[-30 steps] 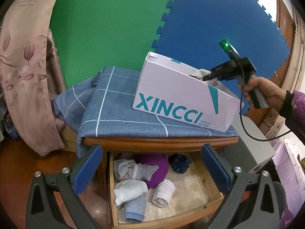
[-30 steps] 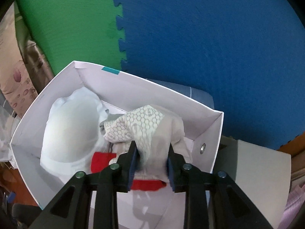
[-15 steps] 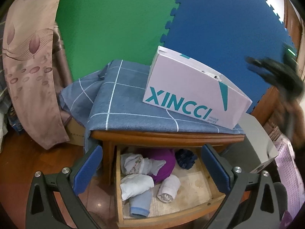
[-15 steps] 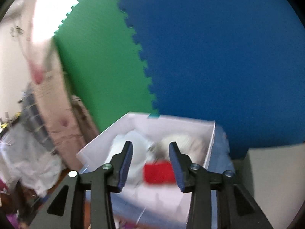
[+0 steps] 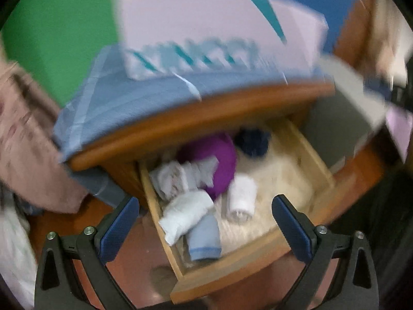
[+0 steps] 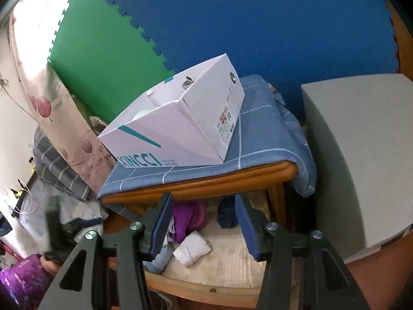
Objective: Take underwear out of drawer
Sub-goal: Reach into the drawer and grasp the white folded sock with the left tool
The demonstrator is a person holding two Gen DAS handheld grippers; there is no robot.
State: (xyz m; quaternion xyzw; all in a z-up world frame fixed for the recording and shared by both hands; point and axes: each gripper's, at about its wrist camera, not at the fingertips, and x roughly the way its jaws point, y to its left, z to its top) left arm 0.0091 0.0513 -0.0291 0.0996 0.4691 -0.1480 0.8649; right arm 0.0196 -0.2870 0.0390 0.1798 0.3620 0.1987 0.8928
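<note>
Both grippers sit over the open wooden drawer (image 5: 258,266). Left gripper (image 5: 205,226): jaws spread wide, empty. Right gripper (image 6: 204,226): jaws have just been opening, nothing between them. Underwear lies bunched at centre-left of the blurred left view: rolled white bundle (image 5: 242,199), folded light-blue piece (image 5: 204,240), purple garment (image 5: 222,160). I'd pick the lone white roll, straddle it across its short side, then close. The white XINCCI cardboard box (image 6: 165,139) sits on the blue checked cloth (image 6: 258,142) above.

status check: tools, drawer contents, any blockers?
Left tool open, empty. Right tool open, empty, jaws just been opening. Rolled underwear lying in the open drawer, nothing gripped. No blockers seen.
</note>
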